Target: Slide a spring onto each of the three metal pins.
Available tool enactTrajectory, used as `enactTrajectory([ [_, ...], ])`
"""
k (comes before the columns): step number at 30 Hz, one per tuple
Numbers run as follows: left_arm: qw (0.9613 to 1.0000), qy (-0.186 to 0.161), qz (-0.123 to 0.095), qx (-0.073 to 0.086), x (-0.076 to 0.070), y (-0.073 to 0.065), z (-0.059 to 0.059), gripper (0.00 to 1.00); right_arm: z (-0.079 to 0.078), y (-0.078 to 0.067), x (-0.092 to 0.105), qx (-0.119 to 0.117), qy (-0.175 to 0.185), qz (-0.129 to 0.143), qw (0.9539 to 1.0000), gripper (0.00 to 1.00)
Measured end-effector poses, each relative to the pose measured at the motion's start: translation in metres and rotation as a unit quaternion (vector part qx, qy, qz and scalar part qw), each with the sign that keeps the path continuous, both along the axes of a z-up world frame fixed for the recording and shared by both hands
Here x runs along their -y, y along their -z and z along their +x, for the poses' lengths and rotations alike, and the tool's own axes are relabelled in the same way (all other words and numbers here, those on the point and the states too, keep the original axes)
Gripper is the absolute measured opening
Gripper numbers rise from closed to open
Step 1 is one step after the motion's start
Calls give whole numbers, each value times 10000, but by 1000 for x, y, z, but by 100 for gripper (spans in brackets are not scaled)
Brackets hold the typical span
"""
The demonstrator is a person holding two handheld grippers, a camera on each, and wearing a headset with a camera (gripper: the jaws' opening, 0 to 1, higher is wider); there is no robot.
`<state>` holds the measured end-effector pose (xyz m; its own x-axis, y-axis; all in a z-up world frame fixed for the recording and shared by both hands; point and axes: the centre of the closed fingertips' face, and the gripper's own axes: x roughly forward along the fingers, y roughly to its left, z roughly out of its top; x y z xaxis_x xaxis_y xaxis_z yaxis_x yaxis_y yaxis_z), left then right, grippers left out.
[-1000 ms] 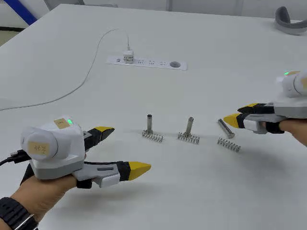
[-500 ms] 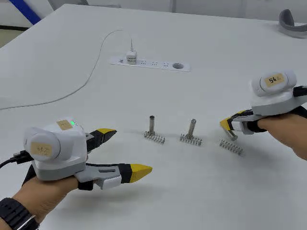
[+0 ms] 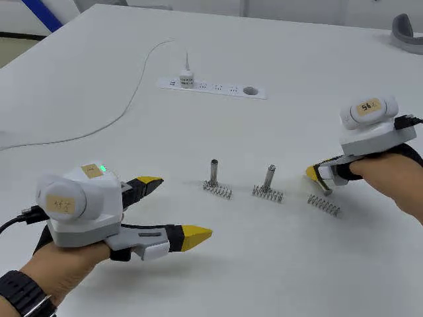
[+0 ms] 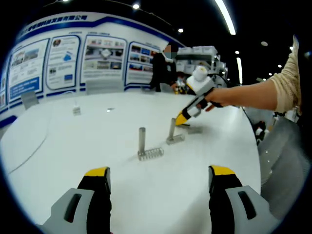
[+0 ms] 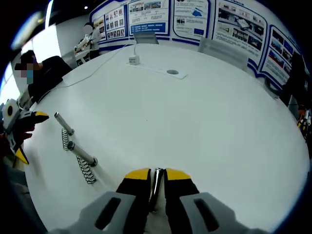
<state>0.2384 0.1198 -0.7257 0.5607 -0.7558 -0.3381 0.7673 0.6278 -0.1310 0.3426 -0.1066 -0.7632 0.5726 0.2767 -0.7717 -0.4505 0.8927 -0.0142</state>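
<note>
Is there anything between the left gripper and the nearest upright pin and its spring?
Nothing visible. Only bare table lies between the open left gripper and the nearest pin with its spring. The right gripper, shut on the third pin, is farther right, beyond the middle pin.

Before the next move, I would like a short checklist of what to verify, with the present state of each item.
1. Right hand-held gripper grips the third pin: ok, jaws shut on it.
2. Left hand-held gripper is free to help: ok, open and holding nothing.
3. Third spring is at hand: ok, it lies loose beside the right hand-held gripper.
4. Left pin and middle pin stand upright: ok.
5. Springs are on those two pins: not ok; the left spring and middle spring lie at the pins' feet.
6. Held pin is lifted off the surface: cannot tell.
</note>
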Motion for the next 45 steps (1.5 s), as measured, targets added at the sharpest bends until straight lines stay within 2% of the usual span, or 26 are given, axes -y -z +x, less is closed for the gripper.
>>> enactTrajectory([
  [17,10000,-35,-4,4,-1,0,1,83,-1,6,2,-374,-10,-50,9993,10],
  [32,10000,8,30,-4,1,0,0,83,0,6,1,-399,-250,-326,9984,10],
  [45,10000,43,42,12,2,-1,2,83,-3,5,1,-374,-124,-355,9986,9],
])
